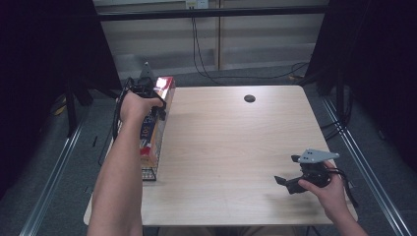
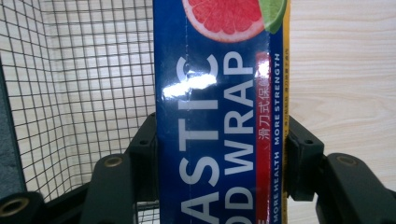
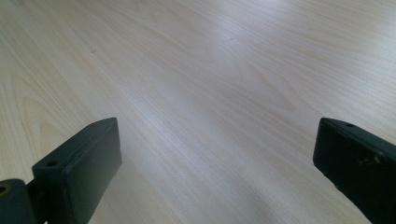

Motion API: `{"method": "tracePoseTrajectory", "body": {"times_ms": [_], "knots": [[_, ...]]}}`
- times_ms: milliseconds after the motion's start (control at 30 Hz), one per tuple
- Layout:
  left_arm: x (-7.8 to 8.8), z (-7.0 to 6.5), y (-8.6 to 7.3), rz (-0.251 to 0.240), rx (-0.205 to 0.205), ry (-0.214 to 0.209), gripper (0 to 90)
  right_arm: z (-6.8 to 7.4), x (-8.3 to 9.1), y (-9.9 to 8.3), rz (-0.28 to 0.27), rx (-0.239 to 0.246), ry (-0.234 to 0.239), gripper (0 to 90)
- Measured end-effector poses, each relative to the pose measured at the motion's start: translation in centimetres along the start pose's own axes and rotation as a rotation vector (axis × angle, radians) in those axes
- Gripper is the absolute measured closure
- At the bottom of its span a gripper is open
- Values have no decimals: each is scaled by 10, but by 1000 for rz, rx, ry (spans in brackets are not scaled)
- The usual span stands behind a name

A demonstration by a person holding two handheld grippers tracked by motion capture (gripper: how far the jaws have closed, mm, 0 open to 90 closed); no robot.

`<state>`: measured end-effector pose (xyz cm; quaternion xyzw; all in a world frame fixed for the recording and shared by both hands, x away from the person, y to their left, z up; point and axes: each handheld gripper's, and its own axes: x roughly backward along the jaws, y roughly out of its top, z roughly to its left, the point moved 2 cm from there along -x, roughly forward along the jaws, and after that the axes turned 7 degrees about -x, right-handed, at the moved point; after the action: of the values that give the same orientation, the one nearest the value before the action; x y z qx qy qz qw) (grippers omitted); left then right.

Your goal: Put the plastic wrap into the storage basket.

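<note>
1. Plastic wrap box [image 2: 219, 116]: long blue carton with white lettering, a red strip along one side and a picture of cut citrus at the far end. In the high view the box [image 1: 156, 120] lies lengthwise at the left edge of the table, over the wire basket, its far end raised and catching the light.
2. Left gripper [image 2: 219, 163]: its jaws are clamped on the two long sides of the box, one pad against each side. In the high view the gripper [image 1: 145, 93] sits at the far left of the table, held in the person's left hand [image 1: 134, 105].
3. Wire basket [image 2: 79, 84]: black mesh, just beside and beneath the box at the table's left edge; in the high view its near end [image 1: 150, 173] shows below the box.
4. Right gripper [image 3: 217, 172]: jaws spread wide, nothing between them, bare wood under them. In the high view it [image 1: 287, 172] hangs low over the near right corner, held in the right hand [image 1: 329, 191], well apart from the box.
5. Table [image 1: 231, 147]: light wood top, with a small dark round disc [image 1: 250, 98] near the far edge.
</note>
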<state>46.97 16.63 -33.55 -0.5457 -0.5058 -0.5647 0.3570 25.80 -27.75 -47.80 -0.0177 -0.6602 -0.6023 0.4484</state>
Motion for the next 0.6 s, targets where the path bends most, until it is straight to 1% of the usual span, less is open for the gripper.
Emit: {"method": "tracePoseTrajectory", "body": {"times_ms": [67, 100, 133, 233, 400, 433, 533, 567, 600], "knots": [[0, 2, -1, -4, 6, -4, 436, 0, 0, 0, 2, 0, -3, 8], [0, 3, -2, -4, 12, 1, 436, 0, 0, 0, 1, 3, -2, 8], [0, 5, -2, 3, 6, 4, 436, 0, 0, 0, 2, 1, -1, 8], [0, 9, -5, 8, 21, -4, 435, 1, 0, 0, 3, 0, 0, 8], [-1, 15, -8, 4, 31, 12, 435, 1, 0, 0, 3, -3, -1, 8], [-2, 16, -8, 6, 30, 13, 436, 1, 0, 0, 4, -2, 1, 8], [-4, 19, -11, 9, 47, 10, 435, 1, -1, 0, 3, -2, 1, 8], [-4, 20, -11, 14, 41, 13, 435, 1, -1, 0, 4, -1, -1, 8], [-5, 21, -12, 14, 45, 16, 436, 1, -2, 0, 4, 0, 3, 8]]}}
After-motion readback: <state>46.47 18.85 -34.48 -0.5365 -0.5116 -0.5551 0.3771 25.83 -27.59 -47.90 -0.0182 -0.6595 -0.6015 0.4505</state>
